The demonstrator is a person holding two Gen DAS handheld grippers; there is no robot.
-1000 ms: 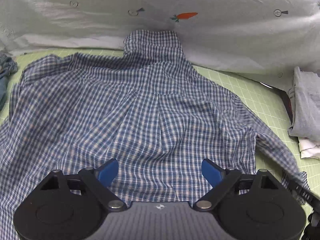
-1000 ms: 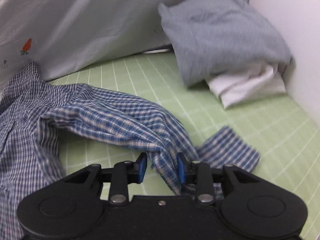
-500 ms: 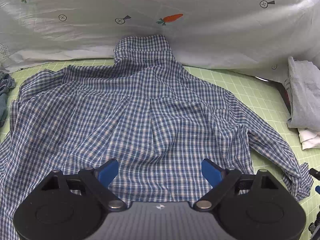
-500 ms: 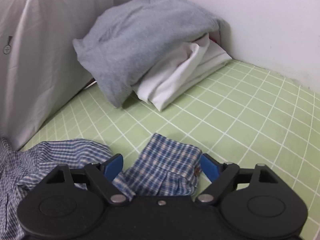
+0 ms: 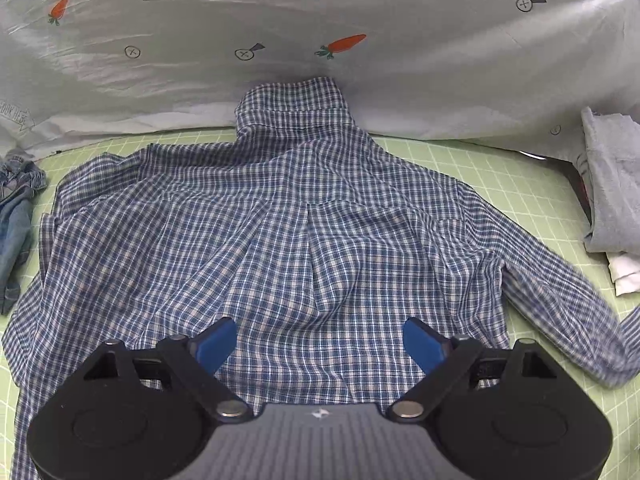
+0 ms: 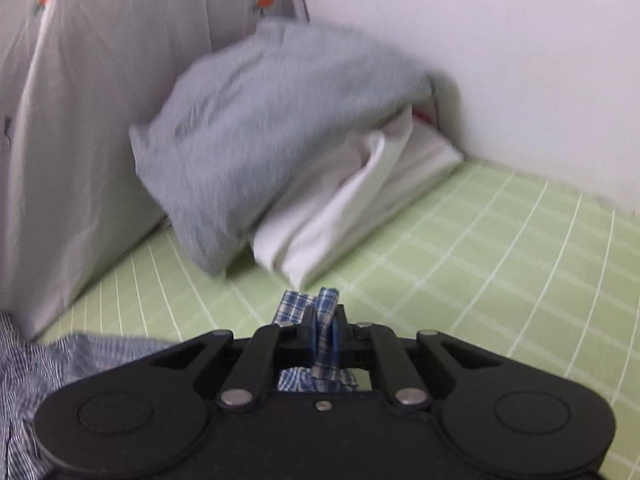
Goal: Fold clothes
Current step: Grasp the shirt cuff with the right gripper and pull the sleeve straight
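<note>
Shirt (image 5: 280, 240) lies spread back-up across the middle of the green mat (image 5: 520, 184), collar against the white sheet (image 5: 360, 0) at the far edge. Left gripper (image 5: 320, 344) hovers over the shirt's lower part, jaws wide apart, holding nothing. Right gripper (image 6: 323, 334) is clamped tight on the checked sleeve cuff (image 6: 326, 300), cloth sticking up between the pads. Grey garment (image 6: 256, 136) sits on folded white cloth (image 6: 360, 208) in the mat's far right corner. Jeans (image 5: 16, 216) at the left edge.
</note>
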